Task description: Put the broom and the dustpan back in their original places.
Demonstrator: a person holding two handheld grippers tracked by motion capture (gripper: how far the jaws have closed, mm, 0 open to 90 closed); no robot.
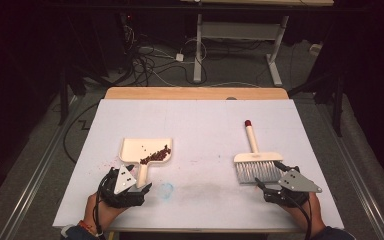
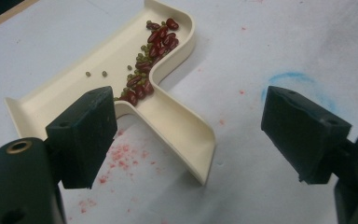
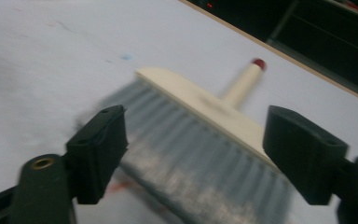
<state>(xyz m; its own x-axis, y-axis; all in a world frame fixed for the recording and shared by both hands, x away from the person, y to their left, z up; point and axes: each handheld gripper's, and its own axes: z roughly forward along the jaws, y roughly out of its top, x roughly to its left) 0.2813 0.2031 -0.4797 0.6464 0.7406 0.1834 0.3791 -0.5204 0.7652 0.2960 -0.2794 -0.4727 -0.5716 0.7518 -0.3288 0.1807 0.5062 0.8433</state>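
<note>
One cream dustpan (image 1: 145,150) lies on the white table (image 1: 205,125), at about 9 o'clock from the table's middle, its handle (image 1: 142,175) pointing toward the person. Inside it a line of dark red beans (image 1: 156,155) mixed with small green ones (image 2: 142,58) runs along the pan's near edge; two green ones (image 2: 96,73) sit apart on the pan floor. A few red specks (image 1: 111,161) mark the table just at 9 o'clock of the pan.

The left gripper (image 1: 139,189) has its jaws wide apart, either side of the dustpan handle in the left gripper view, gripping nothing.

One hand brush (image 1: 252,160) lies at about 3 o'clock from the table's middle, its red-tipped handle (image 1: 248,123) pointing to 12 o'clock and its grey bristles (image 1: 254,171) toward the person. The right gripper (image 1: 268,176) sits at the bristle end, jaws well apart with the bristles between them; the pads do not press on the brush. A faint blue smudge (image 1: 166,190) lies between the two grippers.
</note>
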